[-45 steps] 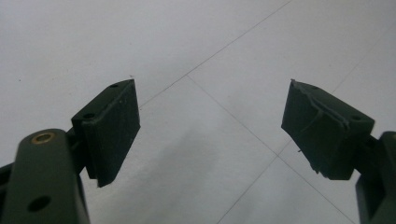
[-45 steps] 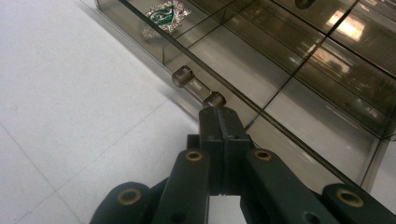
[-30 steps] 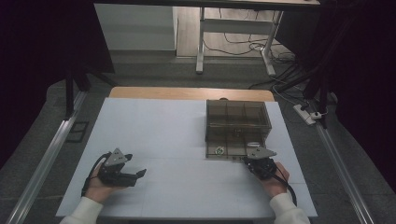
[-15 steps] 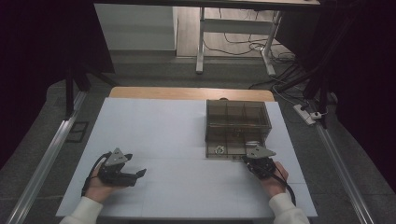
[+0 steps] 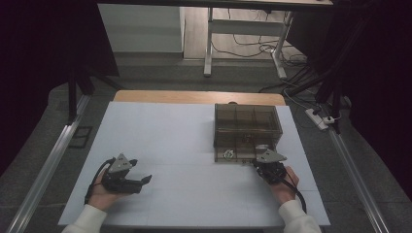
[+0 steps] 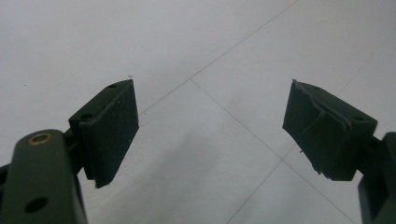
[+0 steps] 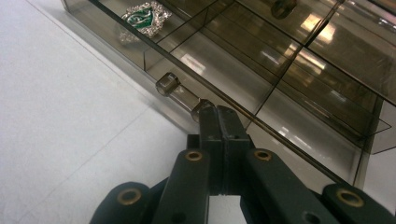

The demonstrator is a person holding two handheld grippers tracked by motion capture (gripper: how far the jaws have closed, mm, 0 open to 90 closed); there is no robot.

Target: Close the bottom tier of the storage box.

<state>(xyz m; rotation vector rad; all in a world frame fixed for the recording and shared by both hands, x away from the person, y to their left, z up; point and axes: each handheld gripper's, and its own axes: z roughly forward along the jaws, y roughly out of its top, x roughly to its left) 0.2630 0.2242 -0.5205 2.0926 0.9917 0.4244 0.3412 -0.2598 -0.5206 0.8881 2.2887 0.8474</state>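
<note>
A smoky clear plastic box with several compartments stands on the right half of the white table. A green and silver emblem lies inside it near its front left corner. A clear bar handle sticks out of the box's front. My right gripper is shut, jaws flush together, its tips touching the handle's right end. I cannot tell whether the jaws pinch it. In the high view the right gripper sits at the box's front right. My left gripper rests open at front left, nothing between its pads.
Thin seam lines cross the white surface under the left gripper. A wooden strip borders the table's far edge. Metal rails run along both sides, and a power strip lies on the floor at the right.
</note>
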